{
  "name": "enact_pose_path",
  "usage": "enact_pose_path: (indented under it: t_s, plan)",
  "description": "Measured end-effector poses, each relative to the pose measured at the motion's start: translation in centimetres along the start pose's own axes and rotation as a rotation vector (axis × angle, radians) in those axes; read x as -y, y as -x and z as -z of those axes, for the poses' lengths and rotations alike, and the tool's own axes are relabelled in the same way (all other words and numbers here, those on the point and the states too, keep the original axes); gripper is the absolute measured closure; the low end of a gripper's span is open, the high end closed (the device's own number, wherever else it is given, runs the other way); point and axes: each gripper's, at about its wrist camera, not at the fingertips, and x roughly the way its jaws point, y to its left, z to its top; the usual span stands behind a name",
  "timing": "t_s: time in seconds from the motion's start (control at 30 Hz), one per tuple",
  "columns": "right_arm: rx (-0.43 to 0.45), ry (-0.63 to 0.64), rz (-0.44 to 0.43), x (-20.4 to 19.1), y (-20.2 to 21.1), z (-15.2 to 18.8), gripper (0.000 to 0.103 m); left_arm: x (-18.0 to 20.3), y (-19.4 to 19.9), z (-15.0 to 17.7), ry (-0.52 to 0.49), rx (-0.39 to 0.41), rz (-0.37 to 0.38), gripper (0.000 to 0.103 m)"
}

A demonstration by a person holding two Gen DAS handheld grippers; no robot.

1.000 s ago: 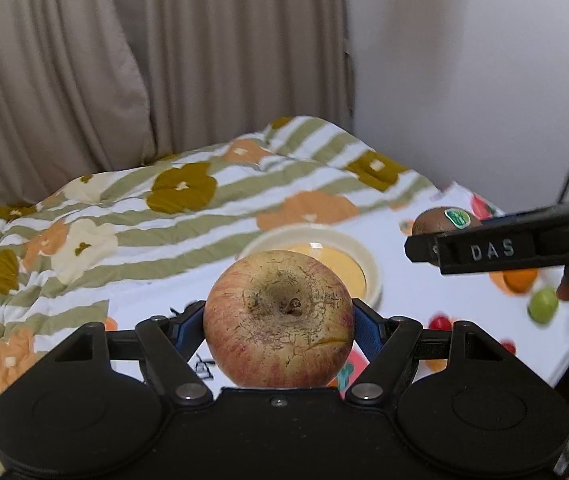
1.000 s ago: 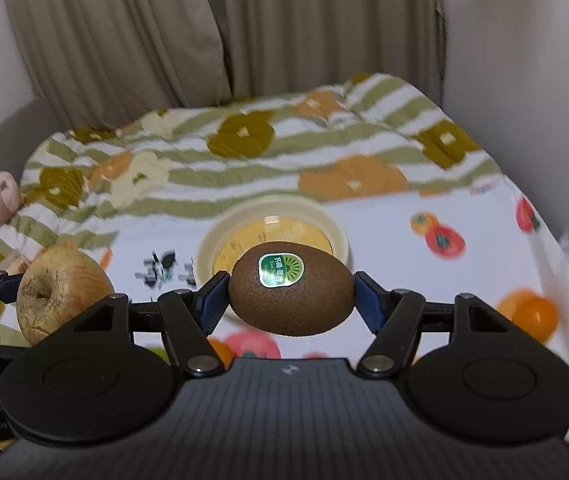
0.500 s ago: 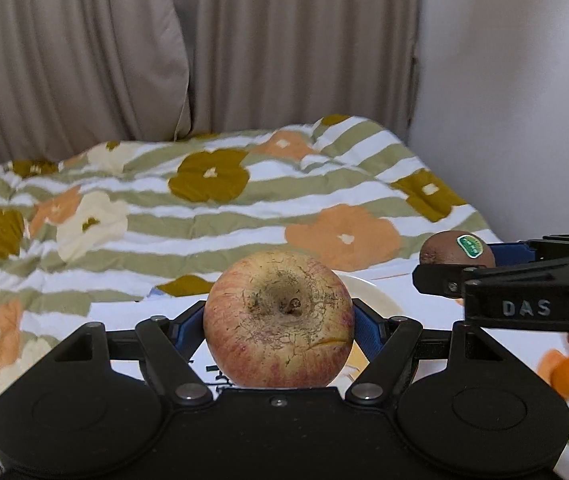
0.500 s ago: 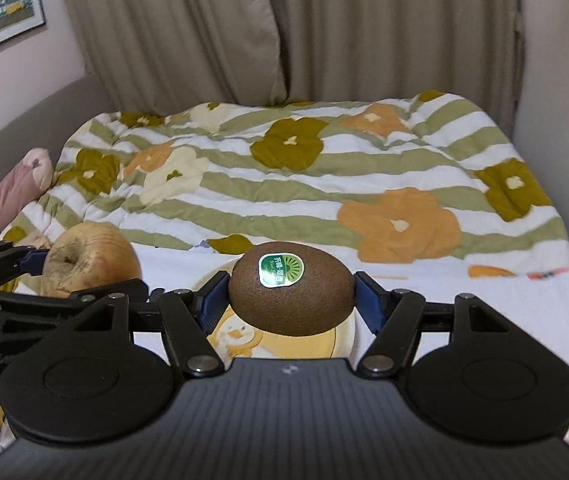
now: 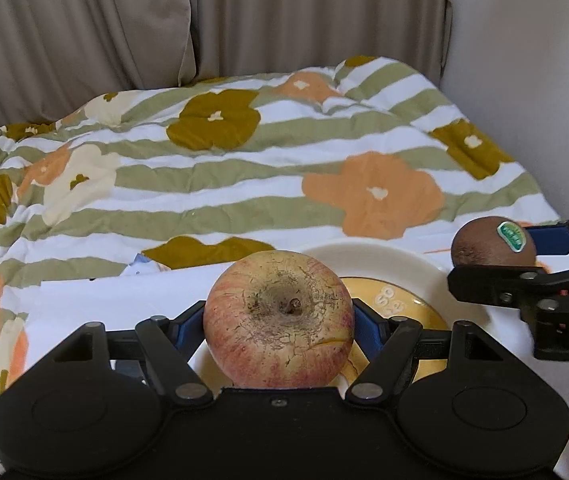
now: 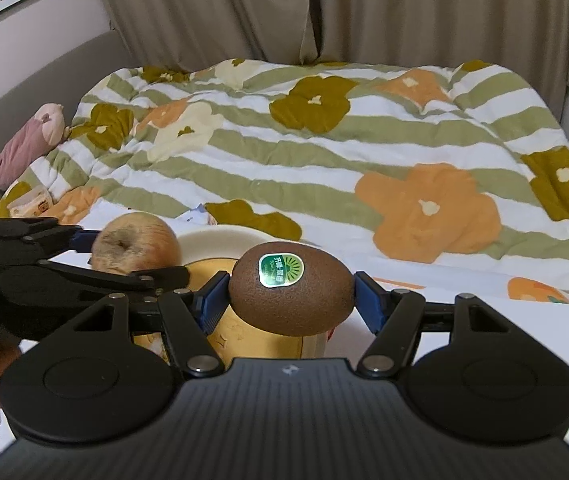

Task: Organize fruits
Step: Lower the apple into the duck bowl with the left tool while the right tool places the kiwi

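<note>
A reddish-yellow apple (image 5: 279, 320) with cracked skin sits between the blue pads of my left gripper (image 5: 279, 322), which is shut on it. A brown kiwi (image 6: 291, 288) with a green sticker is clamped in my right gripper (image 6: 291, 294). Both fruits hang just above a cream plate (image 5: 368, 258) with a yellow centre. In the left wrist view the kiwi (image 5: 492, 245) and the right gripper (image 5: 494, 252) show at the right edge. In the right wrist view the apple (image 6: 136, 246) and left gripper (image 6: 136, 254) are at the left, and the plate (image 6: 220, 238) lies below.
The plate rests on a white cloth with fruit prints (image 6: 524, 312). Behind it spreads a striped flowered quilt (image 5: 244, 168) on a bed, with beige curtains (image 5: 164, 20) and a wall beyond. A pink soft toy (image 6: 28, 144) lies at the far left.
Both grippers have come forward and down with their fruits; the plate, once ahead of them, now lies right under the apple and kiwi. The views have swung toward the bed.
</note>
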Motion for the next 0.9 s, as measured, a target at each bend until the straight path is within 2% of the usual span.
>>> enact_pose_path:
  t_s: [0.17, 0.4, 0.43, 0.5, 0.57, 0.73, 0.9]
  plan:
    - [-0.007, -0.002, -0.007, 0.5, -0.5, 0.3, 0.021, 1.1, -1.5, 0.2, -0.038, -0.008, -0.042, 0.025]
    - [0.000, 0.001, -0.013, 0.5, -0.5, 0.1, 0.021, 1.1, -1.4, 0.3, -0.042, 0.005, -0.046, 0.025]
    - [0.001, 0.001, -0.014, 0.5, -0.5, 0.1, 0.021, 1.2, -1.1, 0.3, -0.047, 0.018, -0.045, 0.024]
    - [0.006, 0.002, -0.013, 0.3, -0.4, -0.1, 0.021, 1.2, -0.3, 0.2, -0.058, 0.035, -0.041, 0.012]
    - [0.008, 0.006, -0.014, 0.1, -0.3, -0.2, 0.021, 1.0, 0.5, 0.3, -0.065, 0.045, -0.038, 0.008]
    - [0.012, 0.032, -0.029, -0.5, -0.6, -0.3, 0.021, 0.5, 2.3, 0.9, -0.070, 0.041, -0.032, 0.008]
    - [0.005, 0.120, -0.060, -1.6, -1.4, 0.2, 0.021, 0.4, 3.7, 2.0, -0.061, 0.037, -0.032, 0.007]
